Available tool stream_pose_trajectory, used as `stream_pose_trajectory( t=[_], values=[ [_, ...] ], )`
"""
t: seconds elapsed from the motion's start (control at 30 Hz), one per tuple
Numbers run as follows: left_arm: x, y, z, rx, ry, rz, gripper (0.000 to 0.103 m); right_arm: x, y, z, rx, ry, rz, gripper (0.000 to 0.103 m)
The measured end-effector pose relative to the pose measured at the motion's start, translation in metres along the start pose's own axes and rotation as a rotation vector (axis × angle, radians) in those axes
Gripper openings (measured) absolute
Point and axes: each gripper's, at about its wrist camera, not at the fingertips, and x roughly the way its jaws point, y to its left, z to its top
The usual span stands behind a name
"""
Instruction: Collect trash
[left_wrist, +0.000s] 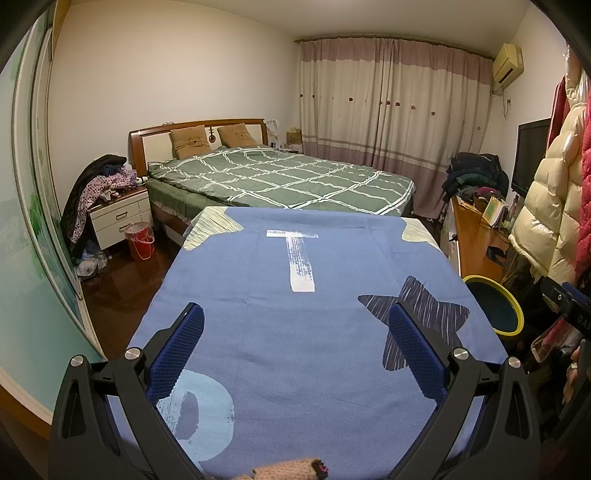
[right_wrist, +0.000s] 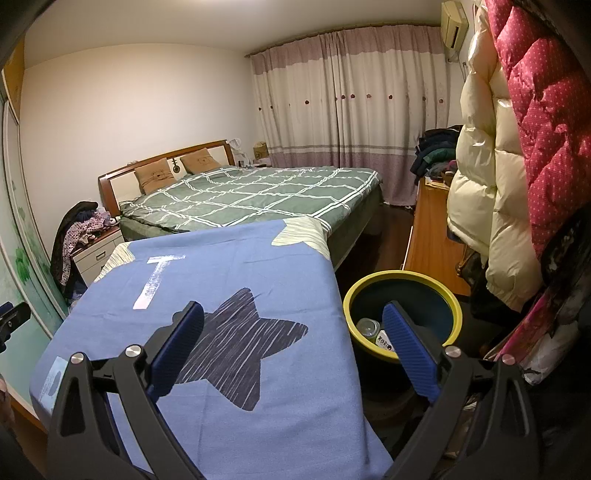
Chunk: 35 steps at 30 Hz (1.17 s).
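Observation:
A dark bin with a yellow rim (right_wrist: 402, 282) stands on the floor right of the blue-covered table (right_wrist: 236, 266); it also shows in the left wrist view (left_wrist: 493, 306). A clear plastic bottle (right_wrist: 367, 326) and a labelled item (right_wrist: 384, 338) lie in the bin. My left gripper (left_wrist: 295, 317) is open and empty above the blue cloth (left_wrist: 295, 332). My right gripper (right_wrist: 293, 314) is open and empty, its left finger over the cloth and its right finger (right_wrist: 410, 354) over the bin's near rim.
A bed with a green checked cover (left_wrist: 280, 177) lies beyond the table. A nightstand (left_wrist: 118, 216) piled with clothes and a red bucket (left_wrist: 140, 240) stand at the left. A wooden desk (right_wrist: 430, 236) and hanging padded jackets (right_wrist: 480, 166) are at the right.

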Motion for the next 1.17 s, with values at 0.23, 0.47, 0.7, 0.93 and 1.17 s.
stream_pose_trajectory(
  t=[0.23, 0.47, 0.7, 0.93, 1.17],
  values=[
    [0.001, 0.001, -0.002, -0.005, 0.002, -0.005, 0.098, 0.001, 0.000, -0.001, 0.000, 0.001, 0.001, 0.093],
    [0.002, 0.002, -0.006, -0.005, 0.002, -0.005, 0.098, 0.002, 0.000, -0.002, 0.000, 0.004, 0.001, 0.093],
    [0.005, 0.004, -0.008, -0.012, 0.024, -0.013, 0.098, 0.002, 0.000, -0.002, 0.000, 0.005, 0.002, 0.093],
    [0.018, 0.005, -0.005, -0.019, 0.054, -0.072, 0.098, 0.012, -0.001, -0.002, 0.003, 0.020, 0.013, 0.094],
    [0.117, 0.036, 0.005, -0.038, 0.170, 0.022, 0.098, 0.077, 0.014, 0.010, 0.009, 0.110, 0.093, 0.097]
  ],
)
